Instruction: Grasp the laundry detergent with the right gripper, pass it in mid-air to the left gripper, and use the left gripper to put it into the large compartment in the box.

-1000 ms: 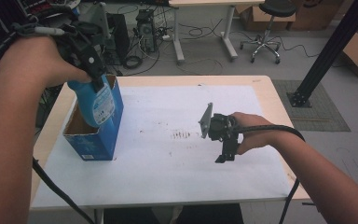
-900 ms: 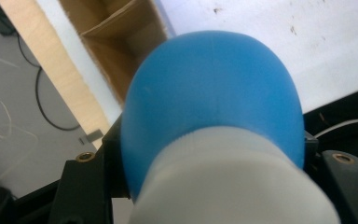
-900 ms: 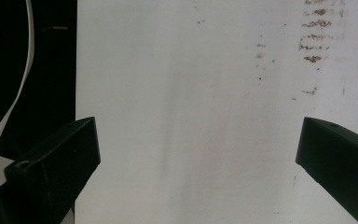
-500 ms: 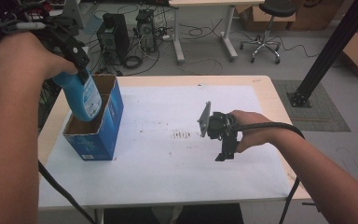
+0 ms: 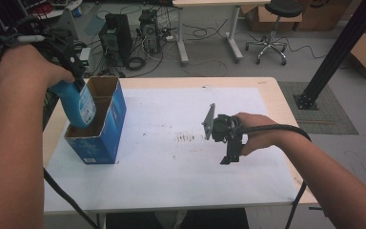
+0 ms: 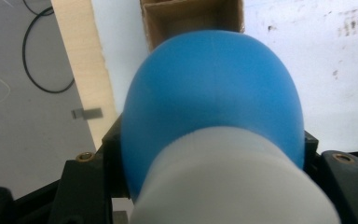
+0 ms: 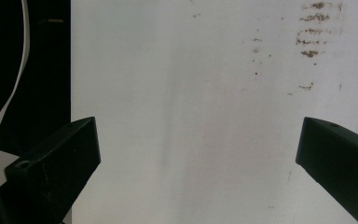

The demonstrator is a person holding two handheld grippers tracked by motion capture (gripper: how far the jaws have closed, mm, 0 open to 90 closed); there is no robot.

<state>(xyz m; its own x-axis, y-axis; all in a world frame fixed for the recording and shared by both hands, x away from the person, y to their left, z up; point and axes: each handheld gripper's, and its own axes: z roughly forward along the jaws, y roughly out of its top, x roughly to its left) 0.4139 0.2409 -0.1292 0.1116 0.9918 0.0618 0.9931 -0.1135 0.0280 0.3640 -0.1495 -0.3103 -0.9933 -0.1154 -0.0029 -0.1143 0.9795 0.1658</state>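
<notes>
— What do you see from the high view?

— My left claw (image 5: pixel 71 71) is clamped on a blue bottle (image 5: pixel 78 102), which hangs tilted with its lower end down inside the open top of the blue carton (image 5: pixel 100 138). The carton stands upright near the left edge of the tabletop (image 5: pixel 181 181), on the white sheet that covers it. My right claw (image 5: pixel 228 152) hovers over the middle of the sheet, well apart from the carton, just right of a patch of brown specks (image 5: pixel 186 138). Its grey plate stands on edge toward the carton.

— And along the left claw?

— The bottle (image 6: pixel 214 98) bulges right in front of the camera, blue and rounded, with a white band across it nearest the lens. My black jaws press it from both sides. Past its far end I can see the brown inside of the carton (image 6: pixel 191 16), and the wooden rim of the tabletop (image 6: pixel 81 60) running to the left of it.

— And the right claw?

— My jaws stand wide apart with nothing between them, just the white sheet (image 7: pixel 191 116) below. The brown specks (image 7: pixel 312 37) sit toward the upper right, and the sheet's edge runs down the left side against the dark.
</notes>
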